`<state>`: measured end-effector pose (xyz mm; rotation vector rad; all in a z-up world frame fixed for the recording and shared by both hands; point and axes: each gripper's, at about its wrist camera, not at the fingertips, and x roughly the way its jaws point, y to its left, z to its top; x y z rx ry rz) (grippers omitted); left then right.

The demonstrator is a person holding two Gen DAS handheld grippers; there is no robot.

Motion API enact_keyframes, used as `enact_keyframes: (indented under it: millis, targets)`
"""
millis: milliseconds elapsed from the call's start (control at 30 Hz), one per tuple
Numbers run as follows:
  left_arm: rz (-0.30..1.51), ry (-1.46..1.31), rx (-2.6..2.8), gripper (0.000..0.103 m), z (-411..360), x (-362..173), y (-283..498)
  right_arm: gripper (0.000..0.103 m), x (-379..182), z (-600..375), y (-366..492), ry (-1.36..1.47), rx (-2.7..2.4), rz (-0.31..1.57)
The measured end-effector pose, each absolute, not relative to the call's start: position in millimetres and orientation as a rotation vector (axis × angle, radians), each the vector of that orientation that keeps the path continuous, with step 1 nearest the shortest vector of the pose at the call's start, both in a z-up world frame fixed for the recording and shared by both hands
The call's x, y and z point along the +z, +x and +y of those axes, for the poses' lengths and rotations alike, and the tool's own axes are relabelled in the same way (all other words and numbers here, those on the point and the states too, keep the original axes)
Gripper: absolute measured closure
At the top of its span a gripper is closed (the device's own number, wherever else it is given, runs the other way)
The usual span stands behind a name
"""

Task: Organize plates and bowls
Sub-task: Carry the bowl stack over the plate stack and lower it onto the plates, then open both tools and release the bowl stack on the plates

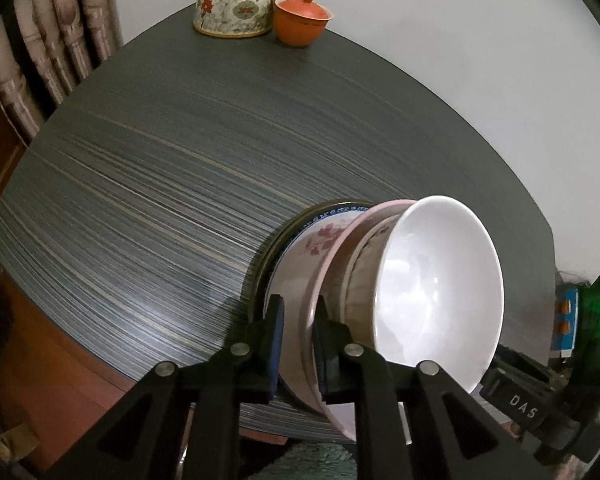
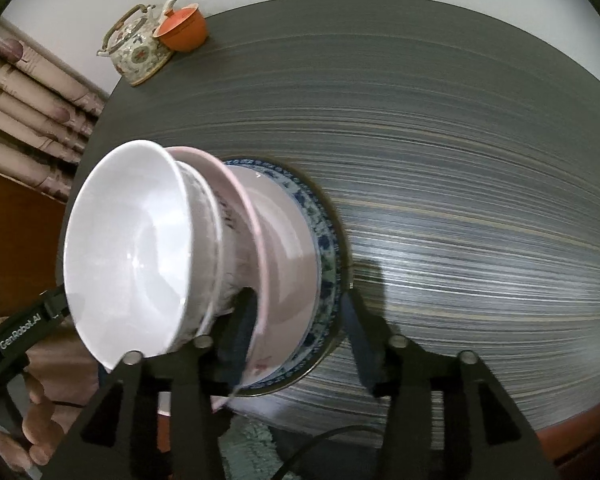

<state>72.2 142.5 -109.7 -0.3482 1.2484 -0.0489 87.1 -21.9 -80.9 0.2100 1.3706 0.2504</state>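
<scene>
I see white bowl [image 1: 440, 292] atop pink bowl [image 1: 320, 240], blue-rimmed plate [image 2: 324, 248], stacked at near table [image 1: 160, 168] edge. Left gripper [image 1: 298, 344] clamps pink rim; right gripper [image 2: 300, 344] spread, straddling stack. Teapot [image 1: 236, 4], orange lidded cup [image 1: 302, 20] far; curtain [image 1: 48, 40] left.

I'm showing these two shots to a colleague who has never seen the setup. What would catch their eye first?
The nested stack at the table's near edge: a white bowl inside a pink bowl, on a blue-patterned plate. The left gripper has its jaws on the pink bowl's rim, while the right gripper straddles pink bowl and plate. Far off stand a floral teapot and an orange lidded cup.
</scene>
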Motion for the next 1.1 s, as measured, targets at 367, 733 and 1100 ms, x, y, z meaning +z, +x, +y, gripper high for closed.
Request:
enact_keyframes:
  millis: [367, 733, 1100]
  targets:
    - [1.241, -0.278, -0.021, 0.078, 136.0, -104.9, 68.9, 0.045, -80.4, -24.5, 85.9, 0.198, 0.254, 1.359]
    - [1.209, -0.255, -0.011, 0.068, 140.9, -95.2, 60.0, 0.033, -77.0, -32.9, 74.6, 0.213, 0.262, 1.338]
    - [1.16, -0.244, 0.014, 0.065, 146.5, -77.3, 33.4, 0.009, -61.5, -46.5, 50.9, 0.237, 0.3, 1.278]
